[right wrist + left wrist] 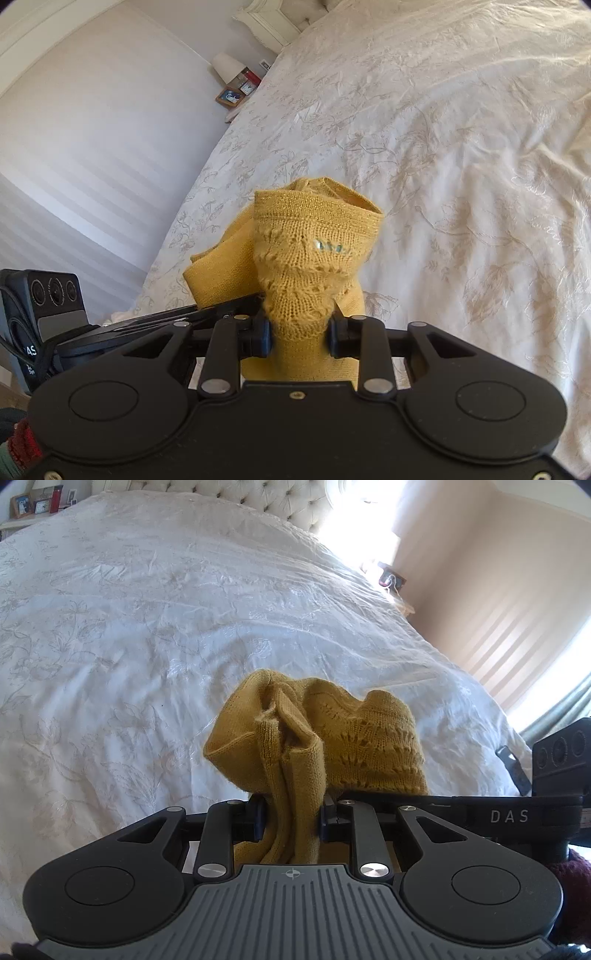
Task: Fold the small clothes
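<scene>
Both grippers grasp one mustard knit garment (314, 738) above a white floral bedspread (129, 627): left gripper (291, 819) pinches plain folds, right gripper (300, 338) pinches lacy ribbing bearing a small unreadable label (334, 246). "DAS" (509, 816) shows on the neighbouring gripper only in the left view. Far bedside shelf holds framed photos (229, 96).
</scene>
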`<action>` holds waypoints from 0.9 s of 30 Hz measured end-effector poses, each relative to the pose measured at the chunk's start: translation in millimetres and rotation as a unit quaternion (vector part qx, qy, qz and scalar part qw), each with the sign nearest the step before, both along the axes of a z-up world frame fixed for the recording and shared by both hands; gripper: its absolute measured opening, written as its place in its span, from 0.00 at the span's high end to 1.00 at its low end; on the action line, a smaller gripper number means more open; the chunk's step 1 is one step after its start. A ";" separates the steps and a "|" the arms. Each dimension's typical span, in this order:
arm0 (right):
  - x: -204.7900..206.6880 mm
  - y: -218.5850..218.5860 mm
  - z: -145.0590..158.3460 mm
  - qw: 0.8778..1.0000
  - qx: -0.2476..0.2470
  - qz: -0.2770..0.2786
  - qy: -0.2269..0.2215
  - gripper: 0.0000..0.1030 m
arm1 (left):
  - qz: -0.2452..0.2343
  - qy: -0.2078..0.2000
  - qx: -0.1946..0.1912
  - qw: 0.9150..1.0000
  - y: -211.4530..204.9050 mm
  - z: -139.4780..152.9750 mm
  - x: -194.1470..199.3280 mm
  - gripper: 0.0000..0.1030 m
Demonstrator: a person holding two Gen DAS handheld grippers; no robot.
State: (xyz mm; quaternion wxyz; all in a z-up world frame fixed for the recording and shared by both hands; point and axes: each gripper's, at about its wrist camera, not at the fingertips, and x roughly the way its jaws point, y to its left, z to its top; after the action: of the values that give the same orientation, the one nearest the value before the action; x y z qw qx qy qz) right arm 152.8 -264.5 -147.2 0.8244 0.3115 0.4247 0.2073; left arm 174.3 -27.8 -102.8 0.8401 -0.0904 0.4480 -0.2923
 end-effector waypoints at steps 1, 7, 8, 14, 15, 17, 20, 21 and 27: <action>4.3 -2.2 -3.7 1.000 0.003 -0.003 0.005 0.62 | -0.007 0.002 0.001 1.000 -0.1 -1.9 6.0 0.76; 62.0 -33.2 -43.3 0.986 -0.127 -0.100 0.045 0.42 | 0.021 -0.017 0.114 0.993 -3.0 -49.9 80.3 0.75; 70.4 -40.6 -48.9 0.978 -0.164 -0.121 0.050 0.41 | 0.029 -0.017 0.155 0.987 -2.8 -61.1 93.3 0.76; 70.4 -58.6 -49.3 0.969 -0.194 -0.147 0.041 0.17 | 0.037 -0.004 0.143 0.989 13.2 -66.2 116.1 0.65; 68.1 -55.4 -50.3 0.968 -0.202 -0.141 0.041 0.18 | 0.022 -0.008 0.139 0.990 9.4 -64.5 113.1 0.61; 66.9 -47.2 -56.8 0.966 -0.218 -0.130 0.051 0.19 | -0.011 -0.009 0.128 0.992 -3.1 -65.9 107.2 0.54; 69.6 -32.2 -71.2 0.961 -0.240 -0.119 0.071 0.19 | -0.059 0.001 0.121 0.991 -28.5 -78.8 102.7 0.54; 71.8 -28.1 -75.6 0.959 -0.247 -0.117 0.076 0.19 | -0.072 0.002 0.124 0.990 -36.9 -84.5 102.4 0.54; 84.8 -11.3 -90.9 0.954 -0.269 -0.095 0.093 0.19 | -0.100 0.003 0.176 0.979 -63.5 -120.5 120.9 0.54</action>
State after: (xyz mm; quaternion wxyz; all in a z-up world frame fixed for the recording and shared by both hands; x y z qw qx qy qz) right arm 237.6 -275.9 -238.1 0.8505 0.1351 0.5078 -0.0242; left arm 295.2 -91.4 -223.3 0.8078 0.1029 0.5020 -0.2913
